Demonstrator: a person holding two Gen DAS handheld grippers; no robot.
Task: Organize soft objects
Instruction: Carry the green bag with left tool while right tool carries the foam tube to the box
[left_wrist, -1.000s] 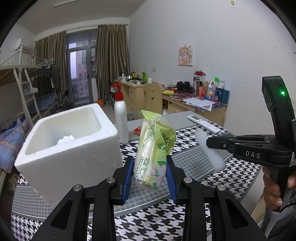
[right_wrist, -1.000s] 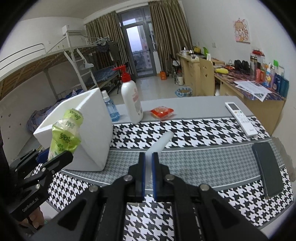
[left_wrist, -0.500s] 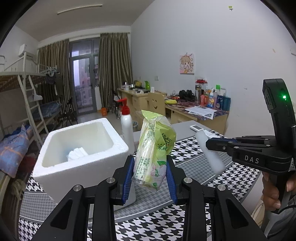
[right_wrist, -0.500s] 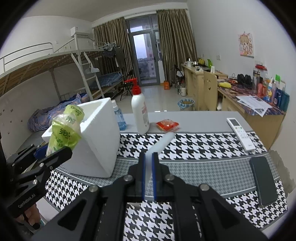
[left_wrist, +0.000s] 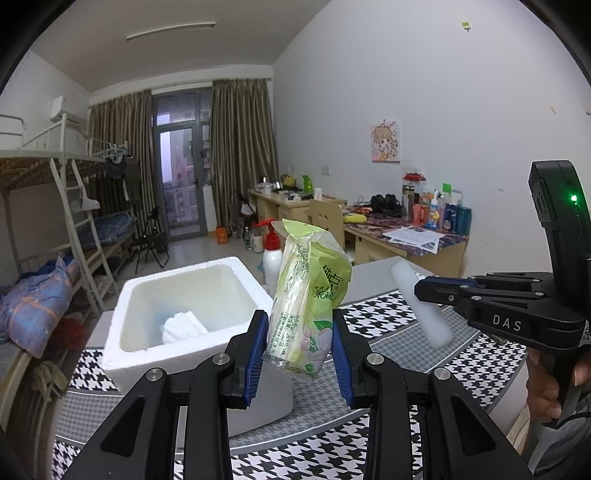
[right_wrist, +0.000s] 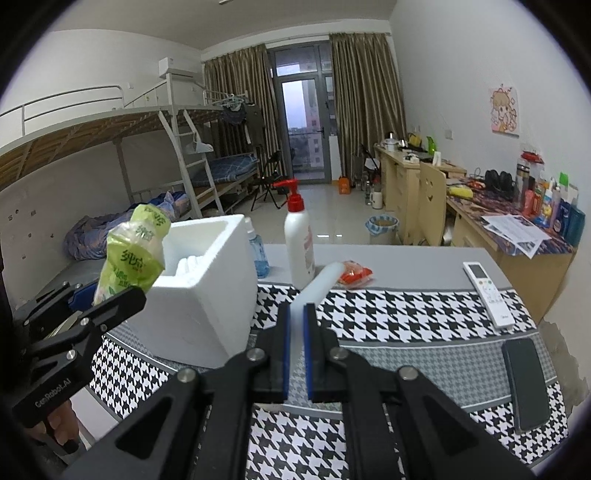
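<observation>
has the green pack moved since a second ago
Yes. Clamped in the left gripper, the green pack has risen against the foam box, whose inside now shows from above.

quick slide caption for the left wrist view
Left tool grips a green tissue pack above the white foam box.

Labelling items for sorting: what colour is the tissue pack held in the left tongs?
Light green tissue pack with a floral print, clearest in the left wrist view.
</observation>
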